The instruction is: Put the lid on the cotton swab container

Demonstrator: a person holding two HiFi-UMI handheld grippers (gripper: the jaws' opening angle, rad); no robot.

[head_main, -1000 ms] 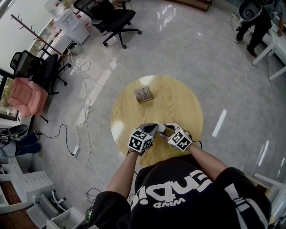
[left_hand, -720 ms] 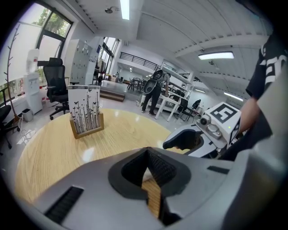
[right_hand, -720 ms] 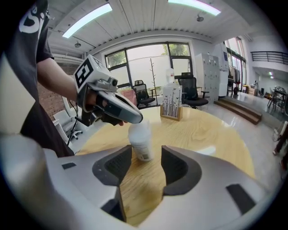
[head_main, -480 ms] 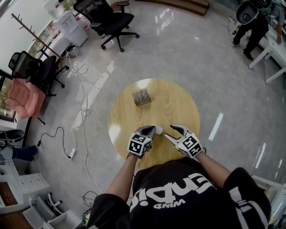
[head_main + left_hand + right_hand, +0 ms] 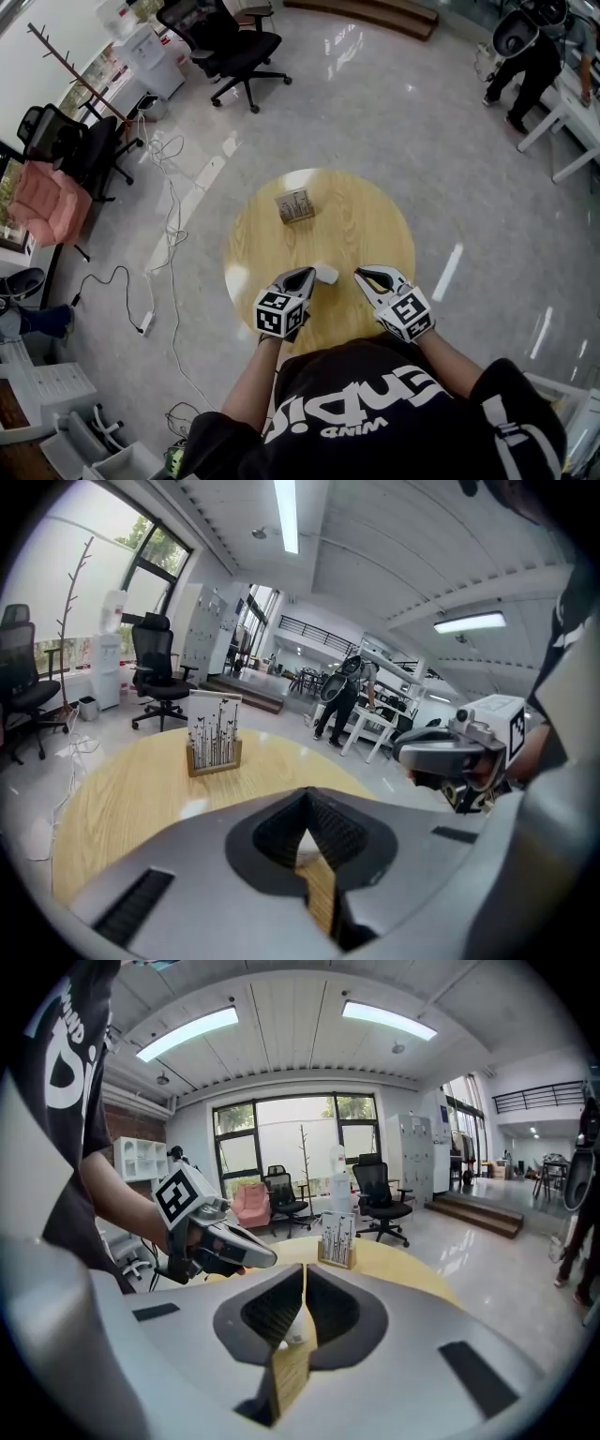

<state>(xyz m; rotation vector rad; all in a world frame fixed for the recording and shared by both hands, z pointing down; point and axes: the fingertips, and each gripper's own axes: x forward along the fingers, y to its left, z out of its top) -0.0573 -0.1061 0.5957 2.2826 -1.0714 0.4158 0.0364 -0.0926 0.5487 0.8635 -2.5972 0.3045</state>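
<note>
A small white cotton swab container (image 5: 325, 273) stands on the round wooden table (image 5: 366, 225), its lid on top as far as I can tell. My left gripper (image 5: 307, 274) is just left of it, shut and empty. My right gripper (image 5: 360, 275) sits a little to the container's right, apart from it, its jaws closing to shut with nothing between them. In the left gripper view the jaws (image 5: 306, 794) meet, and a white bit of the container (image 5: 305, 844) shows behind them. The right gripper view shows the same white container (image 5: 293, 1335) behind its joined jaws (image 5: 305, 1269).
A small patterned box (image 5: 295, 205) stands toward the table's far side. Office chairs (image 5: 234, 42), a pink chair (image 5: 42, 202) and floor cables (image 5: 173, 225) lie off to the left. A person (image 5: 525, 56) stands by white desks at the far right.
Both grippers have drawn back from the container, where they met a second ago. The right one moved right and its jaws closed. The container stays on the table.
</note>
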